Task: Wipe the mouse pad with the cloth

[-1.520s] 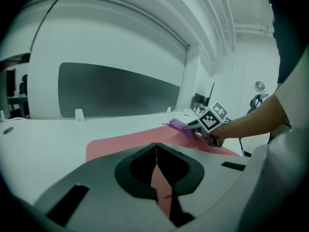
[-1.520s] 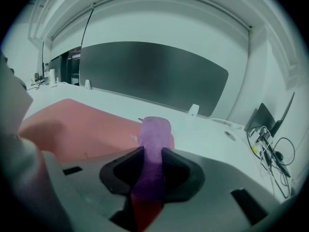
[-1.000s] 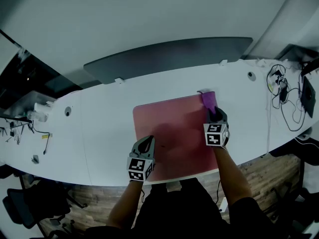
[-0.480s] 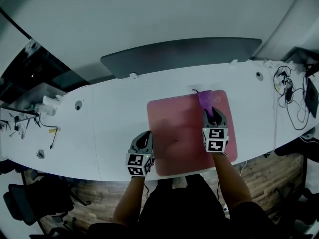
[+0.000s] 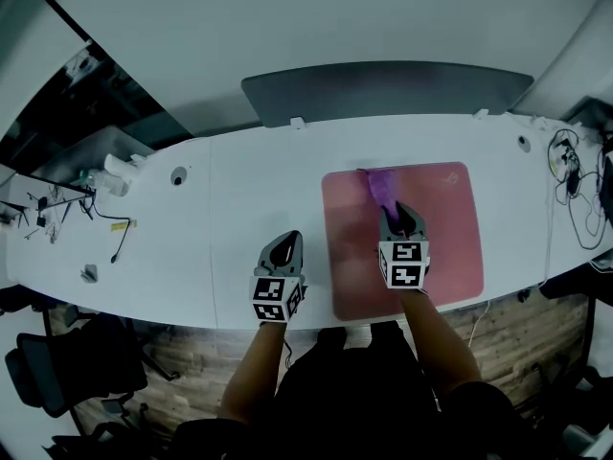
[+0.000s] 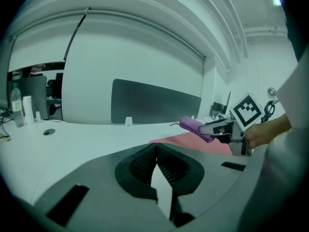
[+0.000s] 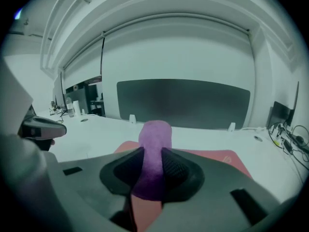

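Head view first: a long white worktop carried a pink rectangular mouse pad, sitting right of centre. The right gripper was over the left-middle part of the pad. A rolled-up purple cloth stuck out ahead of it, toward the pad's far left corner. The left gripper was over bare worktop just left of the pad, not touching it. A dark grey divider panel ran along the far edge, and a tangle of black cables lay at the right end.

Left gripper view: its fingers were pressed together with nothing between them, just white worktop ahead. Off to the right you could see the other gripper with the cloth poking out over the pink pad. Honestly I couldn't tell if the cloth was actually touching the pad there.

Right gripper view: the fingers were clamped on the purple cloth. It ran up between them and bulged out the front. The pink pad showed underneath and beyond, with the grey panel behind.
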A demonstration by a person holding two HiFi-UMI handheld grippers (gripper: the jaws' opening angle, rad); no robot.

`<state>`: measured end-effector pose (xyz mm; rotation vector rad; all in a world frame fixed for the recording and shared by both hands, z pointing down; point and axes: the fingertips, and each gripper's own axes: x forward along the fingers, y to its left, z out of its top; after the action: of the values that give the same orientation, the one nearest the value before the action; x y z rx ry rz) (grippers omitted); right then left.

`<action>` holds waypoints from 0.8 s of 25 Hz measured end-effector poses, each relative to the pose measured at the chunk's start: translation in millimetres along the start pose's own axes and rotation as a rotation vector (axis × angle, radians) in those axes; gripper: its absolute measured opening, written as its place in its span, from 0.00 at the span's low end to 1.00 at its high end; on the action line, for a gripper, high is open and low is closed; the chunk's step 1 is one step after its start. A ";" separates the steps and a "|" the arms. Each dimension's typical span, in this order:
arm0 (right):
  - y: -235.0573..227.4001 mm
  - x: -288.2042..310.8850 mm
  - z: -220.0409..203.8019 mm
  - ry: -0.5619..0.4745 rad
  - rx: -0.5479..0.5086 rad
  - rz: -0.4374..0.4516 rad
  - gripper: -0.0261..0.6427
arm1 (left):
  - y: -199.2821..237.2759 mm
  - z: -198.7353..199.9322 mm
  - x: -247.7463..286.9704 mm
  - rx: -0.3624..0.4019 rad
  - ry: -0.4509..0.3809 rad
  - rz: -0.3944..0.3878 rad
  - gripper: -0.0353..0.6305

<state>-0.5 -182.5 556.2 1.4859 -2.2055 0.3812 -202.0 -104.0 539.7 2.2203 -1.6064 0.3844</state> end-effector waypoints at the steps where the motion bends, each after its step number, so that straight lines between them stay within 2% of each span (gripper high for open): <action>1: 11.3 1.4 -0.7 0.000 -0.003 0.011 0.22 | 4.7 0.2 -3.4 0.003 -0.002 0.004 0.09; 6: 60.4 7.0 -15.0 0.041 -0.012 0.051 0.22 | 22.0 -10.3 -23.2 0.006 0.009 -0.004 0.09; 13: 101.8 21.2 -38.2 0.102 -0.042 0.082 0.22 | 30.1 -29.8 -34.9 0.006 0.029 -0.022 0.09; 20: 120.1 33.8 -73.4 0.210 -0.062 0.098 0.22 | 32.2 -43.2 -45.7 -0.016 0.041 -0.026 0.09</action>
<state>-106.7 -129.7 639.2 1.2484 -2.1075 0.4736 -247.0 -54.9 563.2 2.2046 -1.5521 0.4056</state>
